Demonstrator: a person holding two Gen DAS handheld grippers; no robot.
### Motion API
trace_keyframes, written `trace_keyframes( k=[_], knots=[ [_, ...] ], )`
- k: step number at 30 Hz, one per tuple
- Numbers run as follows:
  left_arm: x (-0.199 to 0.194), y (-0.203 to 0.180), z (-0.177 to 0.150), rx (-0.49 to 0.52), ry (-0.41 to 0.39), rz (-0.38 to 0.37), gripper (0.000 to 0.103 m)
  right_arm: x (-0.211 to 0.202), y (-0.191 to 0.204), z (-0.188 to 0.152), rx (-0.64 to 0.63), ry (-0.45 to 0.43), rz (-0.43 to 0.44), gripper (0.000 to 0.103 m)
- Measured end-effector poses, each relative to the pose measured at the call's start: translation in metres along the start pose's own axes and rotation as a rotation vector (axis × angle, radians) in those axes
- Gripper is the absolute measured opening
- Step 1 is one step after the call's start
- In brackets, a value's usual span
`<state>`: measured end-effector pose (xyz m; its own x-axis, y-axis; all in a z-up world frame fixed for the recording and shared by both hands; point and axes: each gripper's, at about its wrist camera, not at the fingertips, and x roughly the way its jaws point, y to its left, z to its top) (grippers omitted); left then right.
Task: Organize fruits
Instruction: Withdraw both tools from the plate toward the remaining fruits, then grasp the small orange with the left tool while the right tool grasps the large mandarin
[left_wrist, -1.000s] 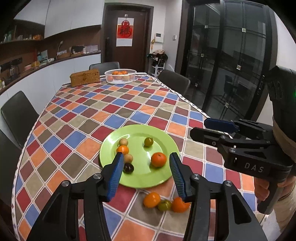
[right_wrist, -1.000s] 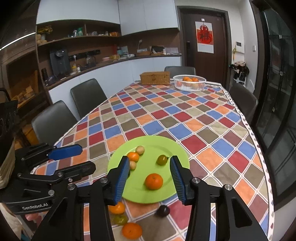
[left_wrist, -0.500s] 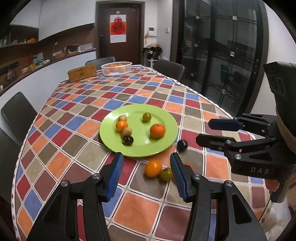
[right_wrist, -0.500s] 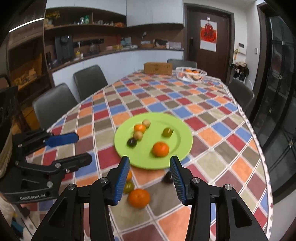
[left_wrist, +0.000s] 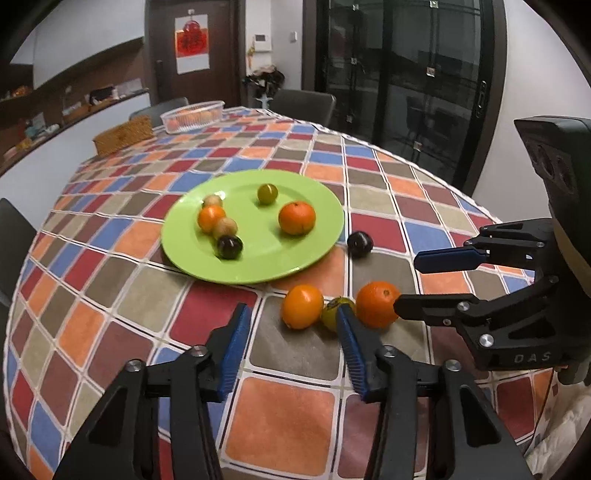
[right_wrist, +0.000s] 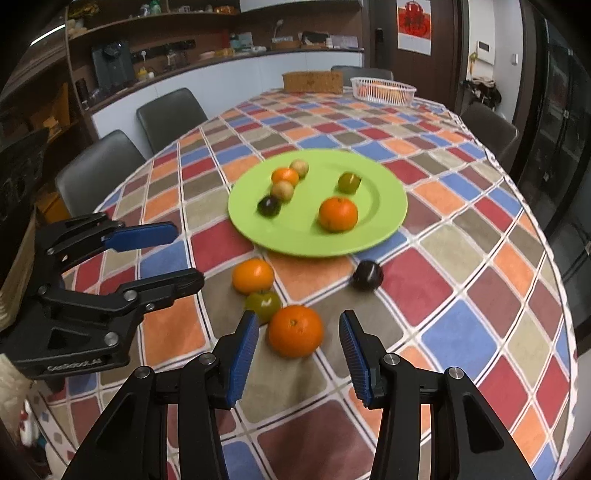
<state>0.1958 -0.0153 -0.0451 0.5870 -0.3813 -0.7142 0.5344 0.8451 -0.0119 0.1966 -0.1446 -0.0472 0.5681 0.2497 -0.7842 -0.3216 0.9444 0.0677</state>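
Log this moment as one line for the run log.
left gripper open, empty | right gripper open, framing large orange | round green plate holds six fruits | four loose

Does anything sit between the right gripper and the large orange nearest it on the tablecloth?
Nothing visible does. The right gripper is open, and the large round orange lies just ahead of its jaws on bare cloth. A small green fruit touches the orange's far left side, off the approach line.
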Motion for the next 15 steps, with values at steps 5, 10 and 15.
trace_keyframes(
  k=[5,10,15],
  knots=[
    [0.017,0.004,-0.003,0.020,0.036,-0.023,0.039,0.010,0.003,-0.007,0.003,0.033,-0.004,0.046],
    [0.031,0.007,-0.002,0.019,0.060,-0.069,0.034,0.021,0.002,-0.009,0.024,0.061,0.008,0.046],
    [0.040,0.007,0.001,0.024,0.072,-0.098,0.030,0.027,0.000,-0.009,0.046,0.074,0.018,0.046]
  ],
)
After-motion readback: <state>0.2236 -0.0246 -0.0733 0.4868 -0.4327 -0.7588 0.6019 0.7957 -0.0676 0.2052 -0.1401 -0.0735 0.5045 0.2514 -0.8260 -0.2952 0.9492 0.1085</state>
